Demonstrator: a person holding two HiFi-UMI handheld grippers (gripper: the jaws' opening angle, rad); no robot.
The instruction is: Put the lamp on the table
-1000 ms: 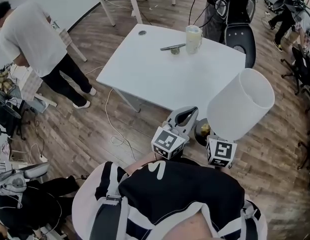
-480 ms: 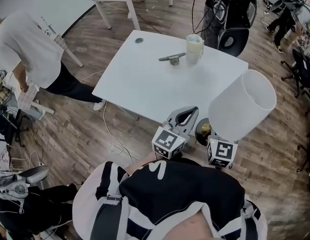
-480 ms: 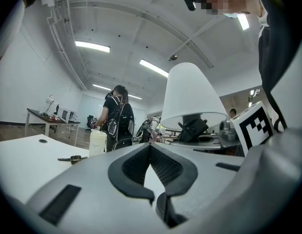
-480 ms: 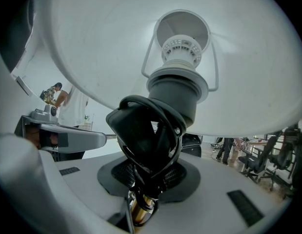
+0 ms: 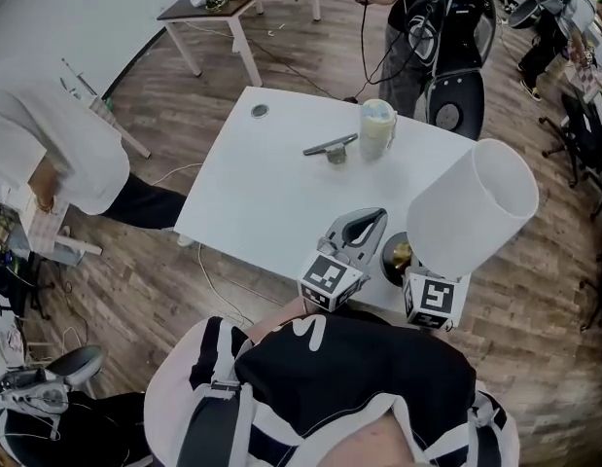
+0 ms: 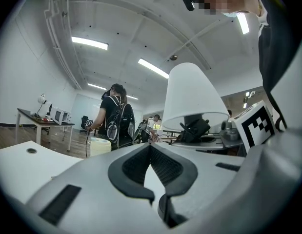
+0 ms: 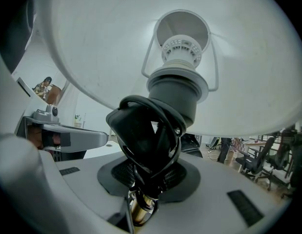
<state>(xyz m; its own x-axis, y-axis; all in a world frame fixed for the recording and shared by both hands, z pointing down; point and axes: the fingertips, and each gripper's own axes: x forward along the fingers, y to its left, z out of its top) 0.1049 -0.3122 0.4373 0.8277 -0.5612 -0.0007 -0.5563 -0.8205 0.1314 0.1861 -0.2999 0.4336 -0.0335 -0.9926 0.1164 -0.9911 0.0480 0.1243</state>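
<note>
The lamp has a white shade (image 5: 473, 207) and a brass stem (image 7: 140, 212) with a black cord wound round it. My right gripper (image 7: 147, 182) is shut on that stem and holds the lamp tilted over the near right edge of the white table (image 5: 271, 178). In the left gripper view the lamp (image 6: 194, 99) shows to the right. My left gripper (image 5: 374, 216) is beside it at about the same height, shut with nothing in its jaws, its tips over the table's near edge.
On the table's far side stand a pale cup (image 5: 376, 126) and a dark flat object (image 5: 332, 147). A person with a backpack (image 5: 432, 17) stands behind the table. Another person in white (image 5: 57, 154) bends at the left. Office chairs (image 5: 583, 125) stand at the right.
The table has come nearer and now lies under both grippers. The lamp stays in the right gripper's grip. The person in white has slid toward the left edge of the view.
</note>
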